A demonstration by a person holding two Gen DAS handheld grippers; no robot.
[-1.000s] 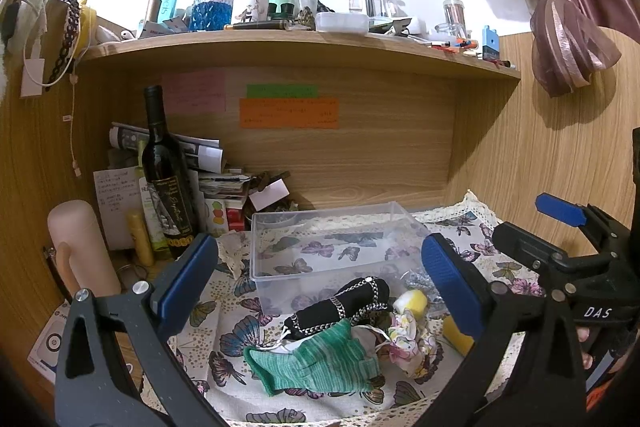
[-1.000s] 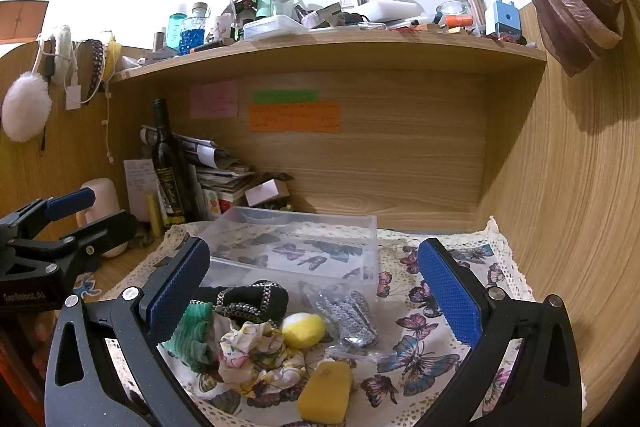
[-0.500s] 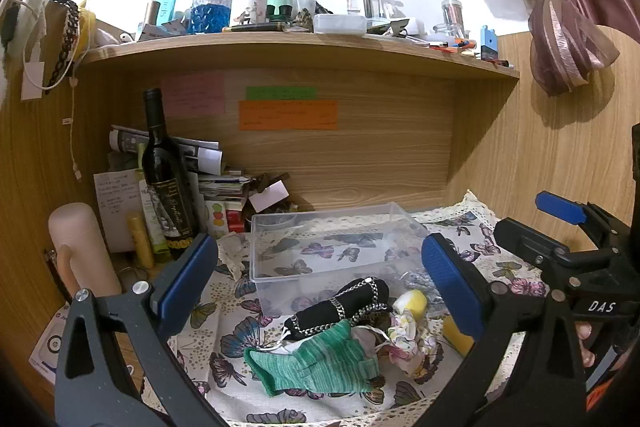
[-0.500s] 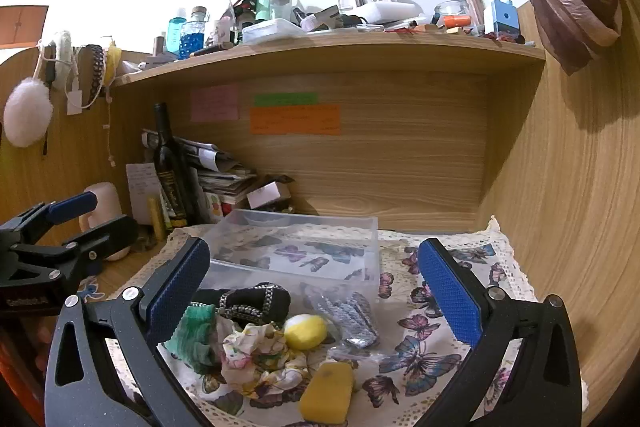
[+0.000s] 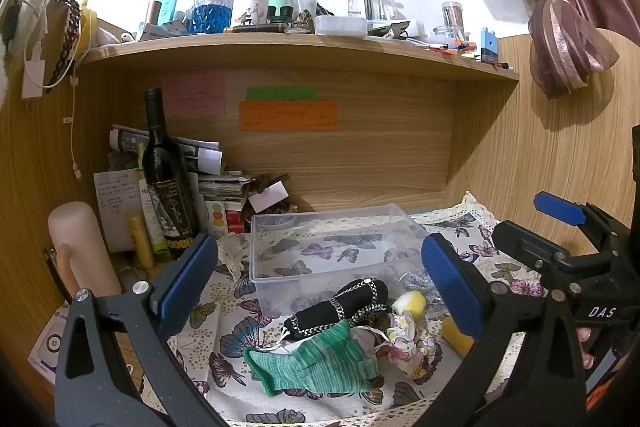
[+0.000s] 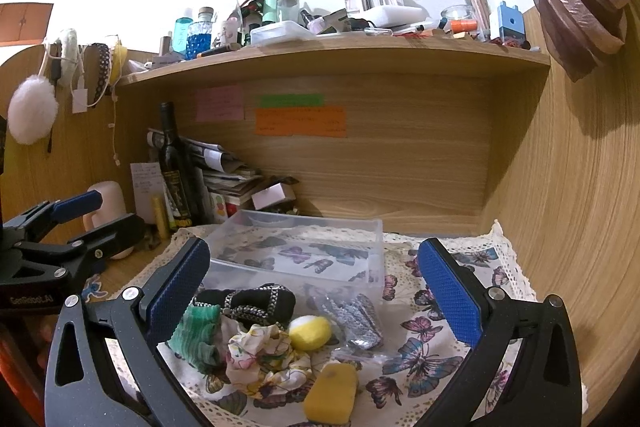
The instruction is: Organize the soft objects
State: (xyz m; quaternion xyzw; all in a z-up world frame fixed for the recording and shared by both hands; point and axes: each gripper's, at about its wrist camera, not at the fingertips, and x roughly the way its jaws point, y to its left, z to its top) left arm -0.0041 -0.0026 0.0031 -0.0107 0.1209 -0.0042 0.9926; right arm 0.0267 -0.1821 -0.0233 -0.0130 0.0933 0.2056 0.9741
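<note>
Nothing is seen moved since 0.5 s ago. Left gripper (image 5: 318,283) & right gripper (image 6: 314,293) are held wide open, empty, above soft pile: green knitted cloth (image 5: 316,359), floral fabric scrunchie (image 6: 266,357), yellow foam sponge (image 6: 332,393), near butterfly-print tablecloth's (image 6: 424,355) front edge, before clear plastic box (image 5: 332,247).

A clear plastic bin (image 5: 320,247) sits on the butterfly-print cloth (image 5: 224,311), toward the back of the desk. Just in front of it lies a heap of soft things: a knit sock (image 5: 316,359) nearest, a chain-trimmed pouch (image 5: 344,307) behind it against the bin's front wall, a floral scrunchie (image 6: 264,359) to the sock's right, a round puff (image 6: 310,333) behind the scrunchie, and a sponge (image 6: 332,395) right of the scrunchie. A sequined piece (image 6: 356,319) lies right of the puff. A wine bottle (image 5: 164,179) stands left of the bin.
</note>
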